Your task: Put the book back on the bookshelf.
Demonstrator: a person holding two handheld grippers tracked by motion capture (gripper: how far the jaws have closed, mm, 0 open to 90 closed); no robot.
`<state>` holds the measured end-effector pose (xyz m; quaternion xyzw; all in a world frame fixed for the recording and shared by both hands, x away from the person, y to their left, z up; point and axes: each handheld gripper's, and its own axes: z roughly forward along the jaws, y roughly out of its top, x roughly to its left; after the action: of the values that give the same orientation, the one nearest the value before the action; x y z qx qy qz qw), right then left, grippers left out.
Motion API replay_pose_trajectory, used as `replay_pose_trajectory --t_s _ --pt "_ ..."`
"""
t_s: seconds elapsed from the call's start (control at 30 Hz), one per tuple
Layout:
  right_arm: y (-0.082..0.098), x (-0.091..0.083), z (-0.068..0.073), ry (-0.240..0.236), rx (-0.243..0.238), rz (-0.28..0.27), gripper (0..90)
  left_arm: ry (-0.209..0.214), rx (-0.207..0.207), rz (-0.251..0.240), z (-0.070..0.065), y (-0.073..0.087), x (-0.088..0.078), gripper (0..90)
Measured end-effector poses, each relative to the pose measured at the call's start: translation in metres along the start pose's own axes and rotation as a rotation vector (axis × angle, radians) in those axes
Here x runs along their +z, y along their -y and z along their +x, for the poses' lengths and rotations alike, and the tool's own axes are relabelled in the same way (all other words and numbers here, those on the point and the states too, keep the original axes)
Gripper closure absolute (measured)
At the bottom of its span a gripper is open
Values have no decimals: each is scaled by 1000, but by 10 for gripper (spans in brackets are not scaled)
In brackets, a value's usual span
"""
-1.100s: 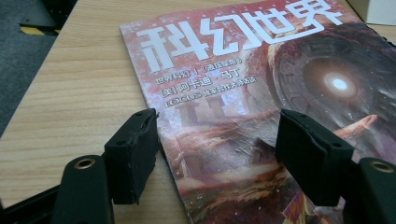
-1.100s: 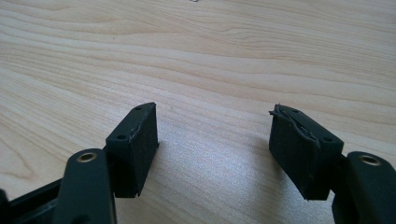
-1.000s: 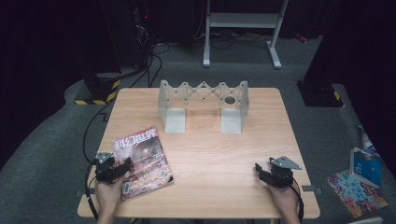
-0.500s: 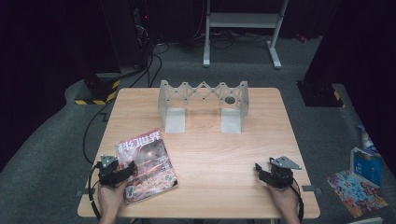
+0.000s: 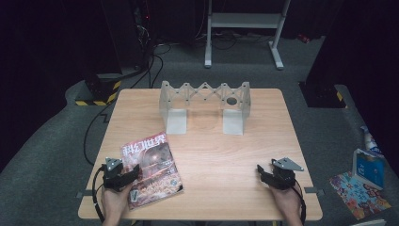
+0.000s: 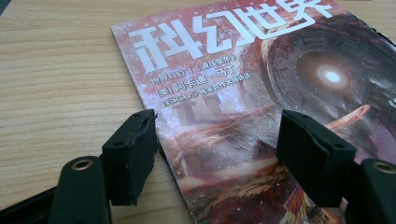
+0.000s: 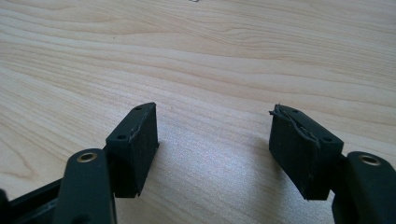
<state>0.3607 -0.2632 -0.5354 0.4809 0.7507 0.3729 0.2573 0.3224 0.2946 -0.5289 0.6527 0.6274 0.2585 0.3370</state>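
Both claws wide open, empty: left claw (image 6: 215, 149) over magazine (image 6: 261, 93) corner, right claw (image 7: 215, 149) over bare table (image 7: 187, 56).

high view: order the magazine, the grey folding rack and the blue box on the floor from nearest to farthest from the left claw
1. magazine, right at the left claw, near-left table corner.
2. grey folding rack, far side of the table.
3. blue box, on the floor off the table's right edge.
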Motion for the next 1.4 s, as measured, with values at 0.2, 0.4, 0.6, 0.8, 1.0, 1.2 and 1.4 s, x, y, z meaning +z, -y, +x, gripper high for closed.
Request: replay_pose_trajectory --t_s 0.2,0.4,0.6,0.8,1.0,1.2,1.4 --pt "0 0 0 0 0 0 326 11 13 4 -8 0 0 287" --pt "0 0 0 0 1 0 326 17 18 8 -14 0 1 286" --pt "0 0 0 0 -2 -1 326 28 30 12 -20 -1 2 285" --pt "0 0 0 1 2 0 326 40 43 17 -27 -1 3 284" --pt "0 0 0 0 1 -1 327 52 50 14 -36 -2 5 284" --pt "0 0 0 0 0 -2 326 59 60 22 -40 -3 6 283" --pt "0 0 1 0 -1 -2 326 69 72 23 -49 -5 9 280"
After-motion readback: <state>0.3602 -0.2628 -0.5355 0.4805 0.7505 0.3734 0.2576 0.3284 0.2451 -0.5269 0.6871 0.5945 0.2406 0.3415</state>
